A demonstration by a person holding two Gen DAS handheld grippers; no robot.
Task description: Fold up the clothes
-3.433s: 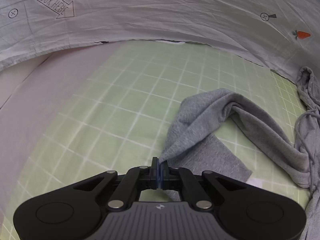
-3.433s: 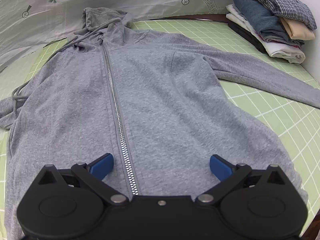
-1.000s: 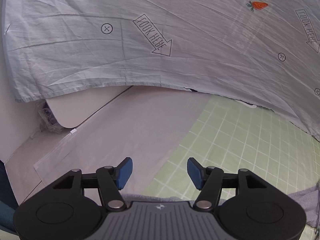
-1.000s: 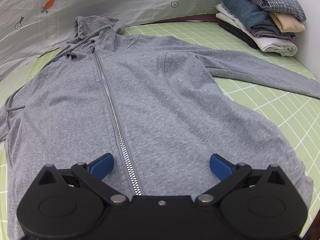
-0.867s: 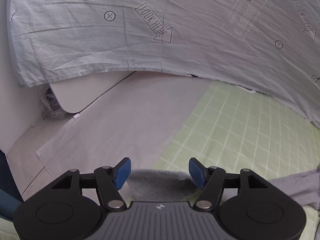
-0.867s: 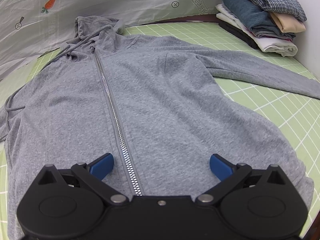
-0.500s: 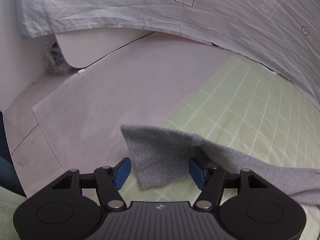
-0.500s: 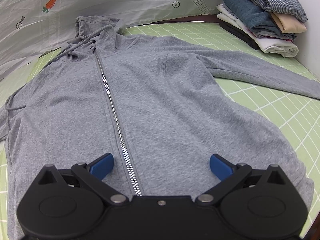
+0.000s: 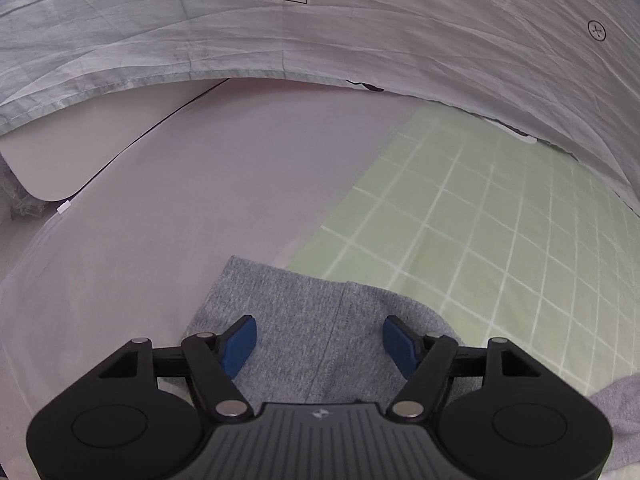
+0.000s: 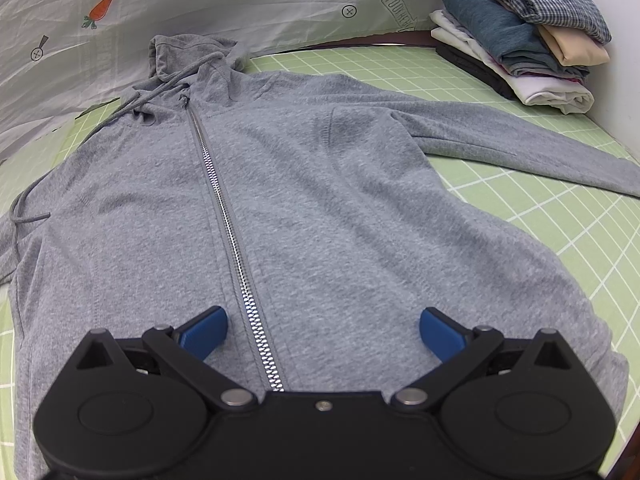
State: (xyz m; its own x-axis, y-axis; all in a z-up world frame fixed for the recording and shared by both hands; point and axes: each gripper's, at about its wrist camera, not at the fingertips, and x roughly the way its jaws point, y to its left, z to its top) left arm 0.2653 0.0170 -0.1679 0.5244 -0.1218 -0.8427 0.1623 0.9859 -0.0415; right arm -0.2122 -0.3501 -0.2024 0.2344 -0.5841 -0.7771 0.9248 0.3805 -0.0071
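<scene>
A grey zip hoodie [image 10: 320, 184] lies flat and face up on the green grid mat [image 10: 560, 216], hood at the far end and its right-hand sleeve [image 10: 520, 148] stretched out. My right gripper [image 10: 322, 330] hovers open over the hem, its blue pads either side of the zipper [image 10: 224, 216] and gripping nothing. In the left wrist view the other sleeve's cuff [image 9: 312, 312] lies spread across the mat's edge. My left gripper [image 9: 320, 342] is low over it and its jaws are opening. The cuff lies beneath the gap, and the pads do not press on it.
A stack of folded clothes [image 10: 520, 32] sits at the far right corner of the mat. A grey printed sheet [image 9: 320, 40] hangs along the back. Left of the mat [image 9: 480, 220] is a pale tabletop [image 9: 160, 220].
The left gripper, shut on the sleeve at first, has let go and then dropped toward the cuff, which now lies under its slightly wider jaws. The right gripper and hoodie body have stayed put.
</scene>
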